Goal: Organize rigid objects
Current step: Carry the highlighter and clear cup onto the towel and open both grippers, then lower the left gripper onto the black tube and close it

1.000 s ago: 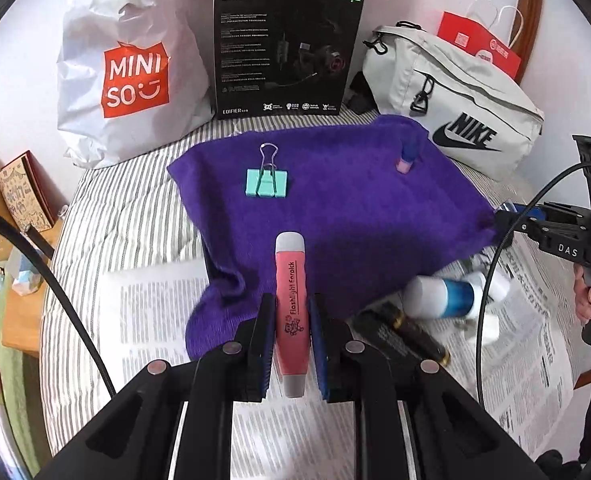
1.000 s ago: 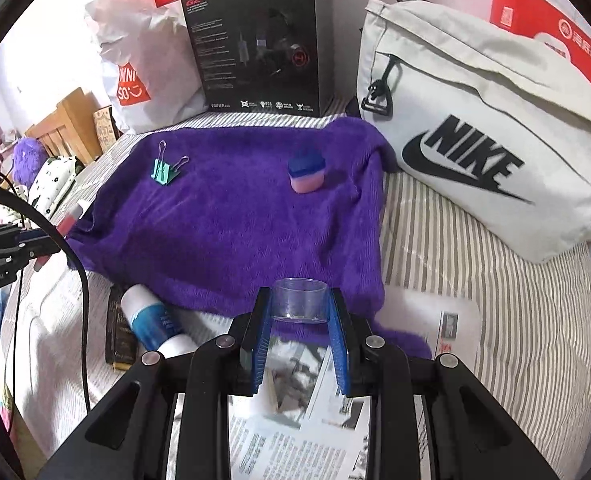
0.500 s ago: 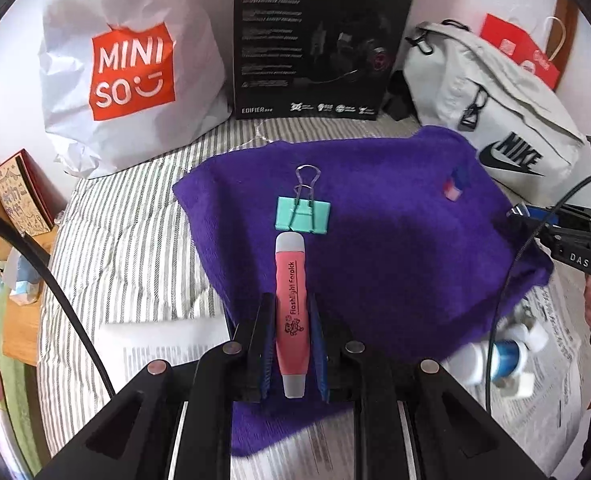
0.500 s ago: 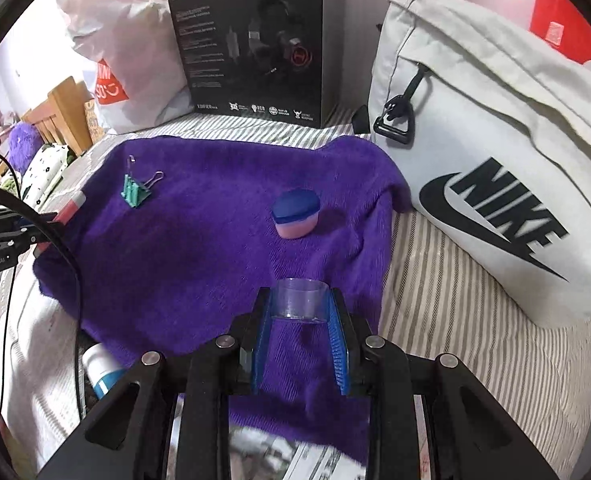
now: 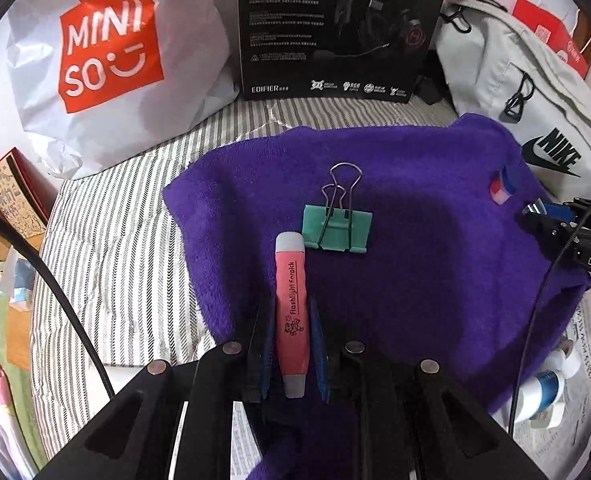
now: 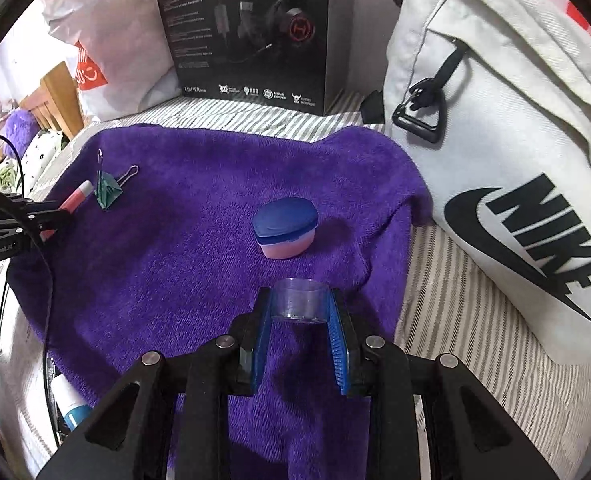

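Observation:
My left gripper (image 5: 290, 312) is shut on a pink flashlight pen (image 5: 291, 308) with grey ends, held over the purple towel (image 5: 415, 240); its tip is just left of a green binder clip (image 5: 337, 226) lying on the towel. My right gripper (image 6: 299, 300) is shut on a small clear plastic cup (image 6: 299, 300), held over the towel (image 6: 175, 260) just in front of a pink tub with a blue lid (image 6: 285, 232). The tub also shows in the left wrist view (image 5: 501, 190). The clip (image 6: 109, 192) and the pen (image 6: 75, 200) show at the left of the right wrist view.
A Miniso bag (image 5: 107, 64), a black headset box (image 5: 335, 28) and a white Nike bag (image 6: 515, 160) stand behind the towel on the striped bed. A blue-and-white bottle (image 5: 547, 384) lies on newspaper at the towel's near right.
Both grippers have moved forward over the towel with their objects still held. The pen tip now reaches beside the binder clip, and the cup is close to the pink tub.

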